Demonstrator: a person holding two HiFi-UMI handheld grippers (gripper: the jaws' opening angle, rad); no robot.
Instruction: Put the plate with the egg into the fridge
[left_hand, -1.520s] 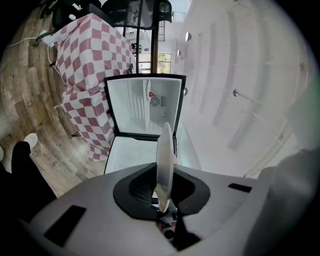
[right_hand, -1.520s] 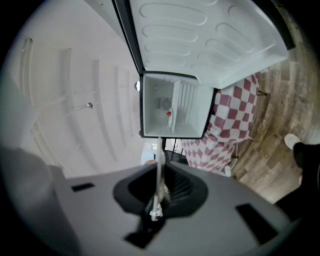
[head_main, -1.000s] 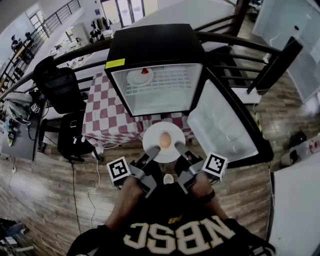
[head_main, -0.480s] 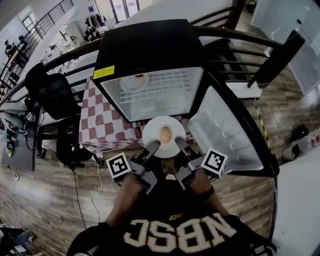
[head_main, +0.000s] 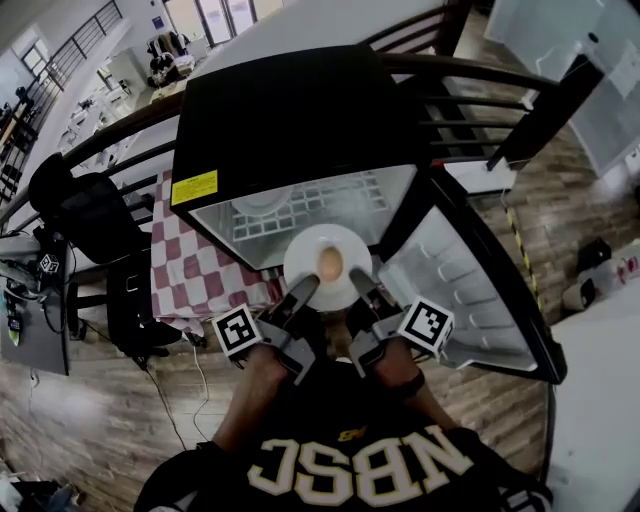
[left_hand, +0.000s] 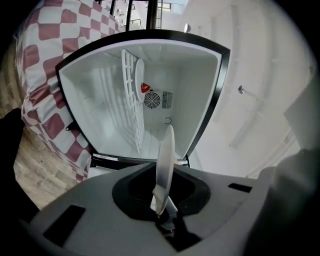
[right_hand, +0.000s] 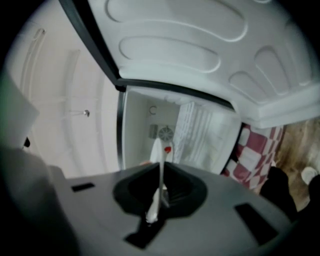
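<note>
At the mouth of the open black fridge (head_main: 290, 120), the left gripper (head_main: 306, 288) and the right gripper (head_main: 360, 284) each pinched, jaws narrowed, the rim of the round white plate (head_main: 300, 250) bearing a brown egg (head_main: 329, 262), seemingly level.

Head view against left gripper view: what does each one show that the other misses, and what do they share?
Only the head view shows the brown egg lying on the round white plate and the right tool gripping that plate's rim. Only the left gripper view shows the round fan grille on the back wall of the open black fridge and a small red item near it. Both show the plate clamped in the left tool, the fridge, its white wire shelf and the red-and-white checked cloth.
</note>
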